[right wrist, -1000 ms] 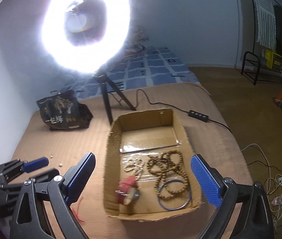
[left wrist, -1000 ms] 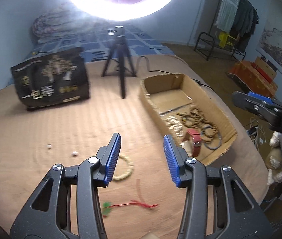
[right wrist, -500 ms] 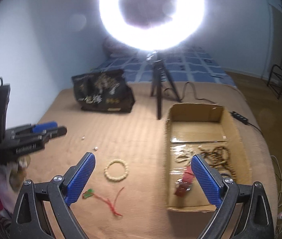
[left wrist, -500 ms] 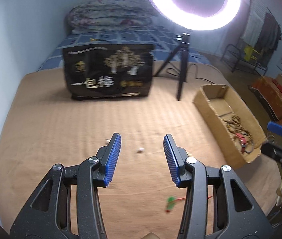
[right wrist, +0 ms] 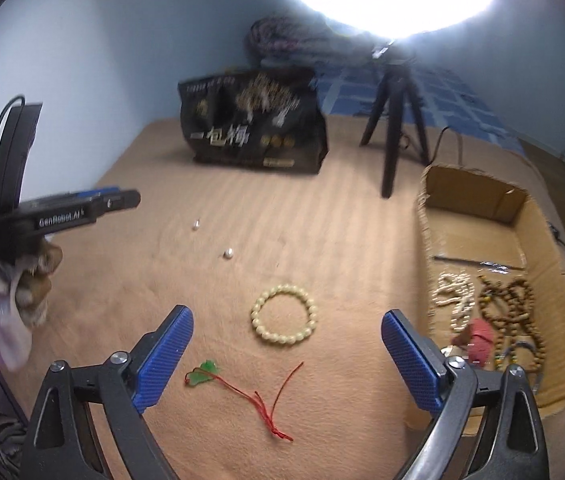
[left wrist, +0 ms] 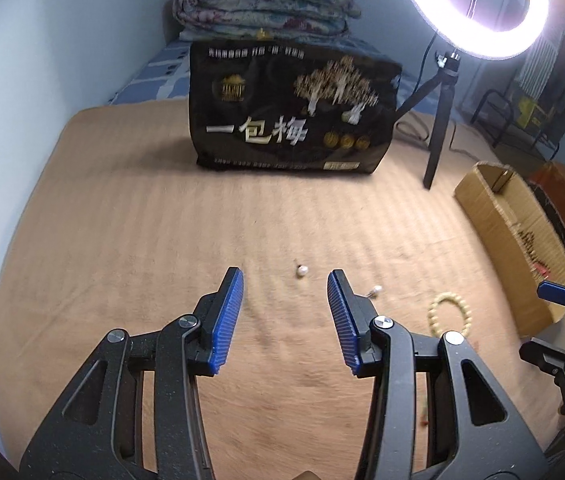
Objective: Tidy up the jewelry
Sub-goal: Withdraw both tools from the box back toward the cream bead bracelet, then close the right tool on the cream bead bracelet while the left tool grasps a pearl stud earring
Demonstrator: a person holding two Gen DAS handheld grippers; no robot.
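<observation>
A cardboard box on the tan bed cover holds brown bead bracelets, a white bead string and a red piece; the box also shows in the left wrist view. A cream bead bracelet lies on the cover, also in the left wrist view. A green pendant on red cord lies nearer. Two pearl earrings lie ahead of my open, empty left gripper. My right gripper is open and empty above the bracelet and pendant.
A black printed bag stands at the back of the cover. A ring light on a tripod stands left of the box. A folded quilt lies behind the bag. The wall runs along the left.
Both grippers swung left, away from the box. The left gripper now faces the pearl earrings and bag; the right now looks over the cream bracelet and pendant. Both stayed open.
</observation>
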